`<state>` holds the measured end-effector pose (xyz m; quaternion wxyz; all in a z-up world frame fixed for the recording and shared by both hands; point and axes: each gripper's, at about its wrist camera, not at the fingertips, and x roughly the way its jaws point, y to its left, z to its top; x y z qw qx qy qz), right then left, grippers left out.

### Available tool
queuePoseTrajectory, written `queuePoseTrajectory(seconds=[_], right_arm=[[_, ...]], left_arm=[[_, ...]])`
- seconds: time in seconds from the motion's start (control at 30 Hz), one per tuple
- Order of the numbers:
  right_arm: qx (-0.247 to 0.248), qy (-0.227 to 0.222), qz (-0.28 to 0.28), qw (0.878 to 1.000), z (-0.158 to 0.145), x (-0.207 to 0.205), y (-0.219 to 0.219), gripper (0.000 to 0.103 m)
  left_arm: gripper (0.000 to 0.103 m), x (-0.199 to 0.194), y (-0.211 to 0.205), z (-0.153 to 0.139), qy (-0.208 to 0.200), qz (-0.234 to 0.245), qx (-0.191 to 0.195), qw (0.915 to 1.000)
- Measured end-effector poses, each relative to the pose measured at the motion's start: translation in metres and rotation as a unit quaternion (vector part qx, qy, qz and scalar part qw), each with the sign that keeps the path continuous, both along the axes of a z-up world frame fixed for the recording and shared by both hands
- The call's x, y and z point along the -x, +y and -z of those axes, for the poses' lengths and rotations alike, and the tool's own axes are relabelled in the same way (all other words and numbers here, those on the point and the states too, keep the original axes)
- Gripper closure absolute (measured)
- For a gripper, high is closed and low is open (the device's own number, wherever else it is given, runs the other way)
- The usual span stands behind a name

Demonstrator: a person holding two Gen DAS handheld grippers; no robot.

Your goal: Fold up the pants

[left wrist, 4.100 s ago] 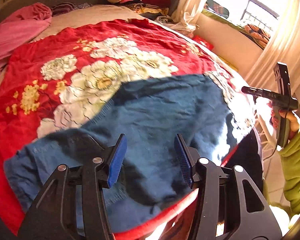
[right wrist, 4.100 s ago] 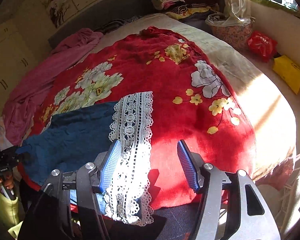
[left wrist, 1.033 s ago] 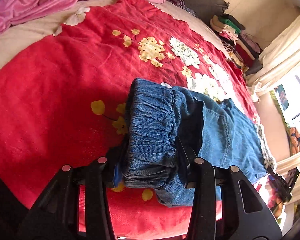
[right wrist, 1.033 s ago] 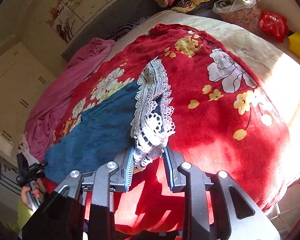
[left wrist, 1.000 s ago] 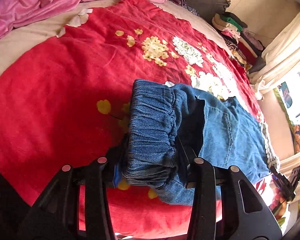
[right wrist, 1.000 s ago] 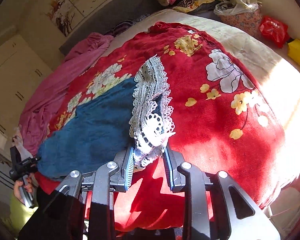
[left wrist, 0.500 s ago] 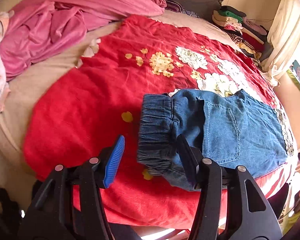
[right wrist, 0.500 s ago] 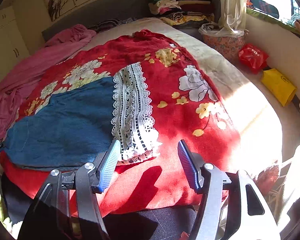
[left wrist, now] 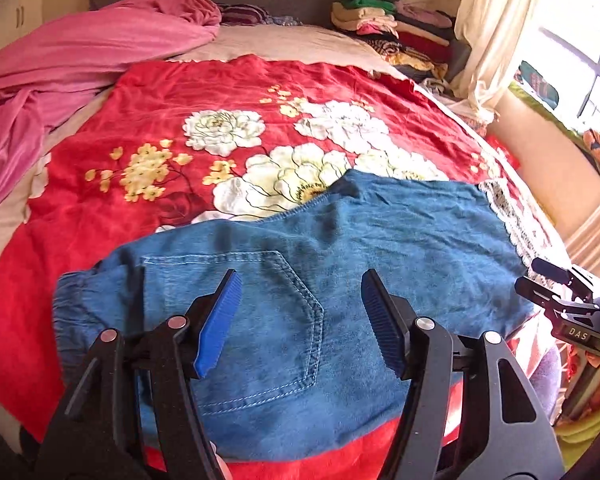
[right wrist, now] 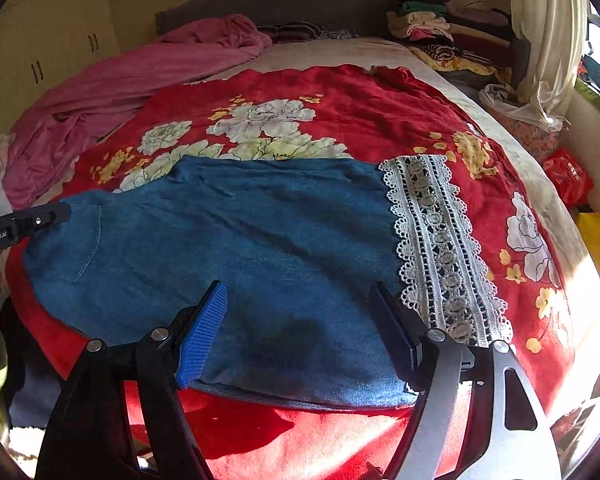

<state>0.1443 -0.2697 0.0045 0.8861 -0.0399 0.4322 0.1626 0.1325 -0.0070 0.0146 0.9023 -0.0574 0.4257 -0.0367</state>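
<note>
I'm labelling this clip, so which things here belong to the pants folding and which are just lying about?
Belongs to the job:
denim pants with lace hem
left gripper, jaws open
right gripper, jaws open
red floral blanket underneath

Lying about:
pink sheet
stacked clothes
red bag

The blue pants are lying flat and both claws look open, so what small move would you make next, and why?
Probably lower the right gripper onto the lace hem and pinch it. The denim pants lie flat on the red blanket, unheld, and the left gripper hovers open above the back pocket.
</note>
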Motion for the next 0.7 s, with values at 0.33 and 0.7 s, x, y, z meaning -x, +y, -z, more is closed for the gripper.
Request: queuePoseTrajectory(seconds=[0.33, 0.7], right_arm=[[-0.031, 0.036, 0.02, 0.999, 0.037, -0.003, -0.02, 0.024], [-0.153, -0.016, 0.107, 0.982, -0.006, 0.044, -0.094, 0.019]], left_arm=[[0.045, -0.008, 0.002, 0.063, 0.038, 0.015, -0.014, 0.9991], [0.026, 0.019, -0.021, 0.007, -0.001, 0.04, -0.057, 0.9976]])
